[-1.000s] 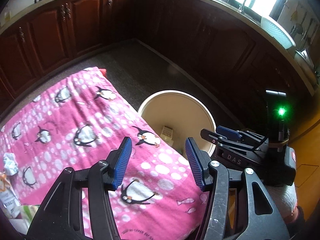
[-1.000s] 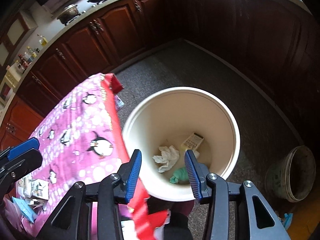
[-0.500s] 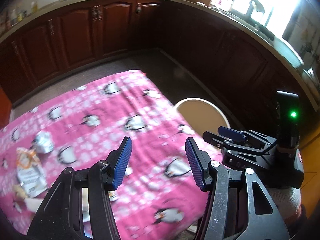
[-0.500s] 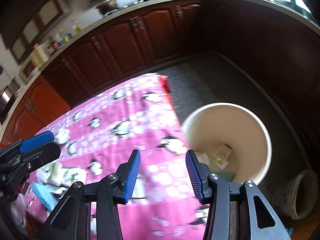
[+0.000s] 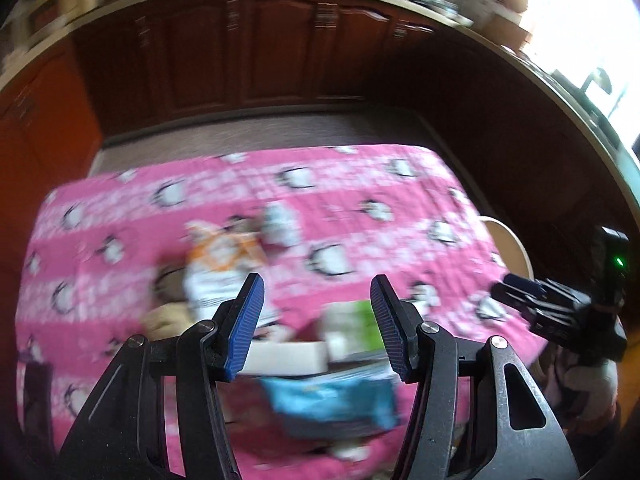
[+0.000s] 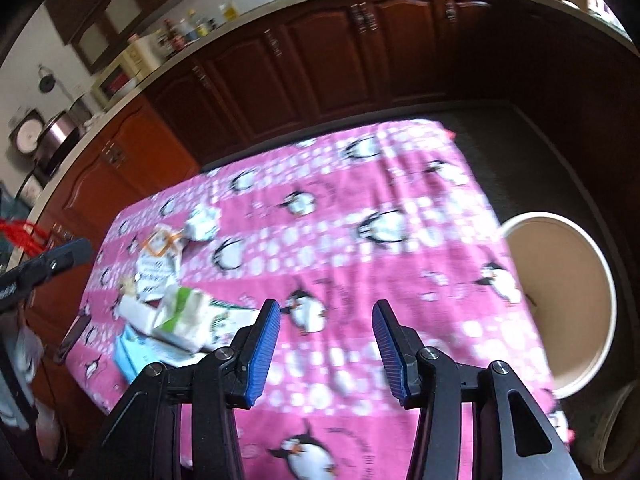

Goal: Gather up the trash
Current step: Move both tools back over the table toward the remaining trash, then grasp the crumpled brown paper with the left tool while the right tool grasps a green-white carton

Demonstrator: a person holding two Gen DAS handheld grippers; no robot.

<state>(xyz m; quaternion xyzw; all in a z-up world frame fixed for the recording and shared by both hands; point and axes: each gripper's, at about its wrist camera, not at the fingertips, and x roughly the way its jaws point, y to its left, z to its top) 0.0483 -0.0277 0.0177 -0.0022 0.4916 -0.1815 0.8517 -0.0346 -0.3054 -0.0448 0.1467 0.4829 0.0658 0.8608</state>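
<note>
A table (image 6: 400, 264) covered by a pink penguin-print cloth fills both views, with dark wood kitchen cabinets (image 6: 360, 48) curving behind it. The trash sits in a loose cluster toward the table's left side. A crumpled white wad (image 6: 202, 222) lies farthest back; just in front of it is a white and orange wrapper (image 6: 158, 260), its long axis running from the far edge toward the near one. Nearer still, a green and white carton (image 6: 180, 316) lies tilted on a flat white box (image 5: 284, 356), beside a light blue packet (image 5: 332, 396) at the near edge. Motion blur hides the finer detail.

The left claw (image 5: 316, 320) hangs above this pile, jaws apart and empty. The right claw (image 6: 326, 346) hangs over bare cloth to the right of the pile — jaws also apart, nothing between them. A cream bucket (image 6: 560, 300) stands on the floor just past the table's right edge, and a second, dirtier pail (image 6: 616, 428) stands beside it.
</note>
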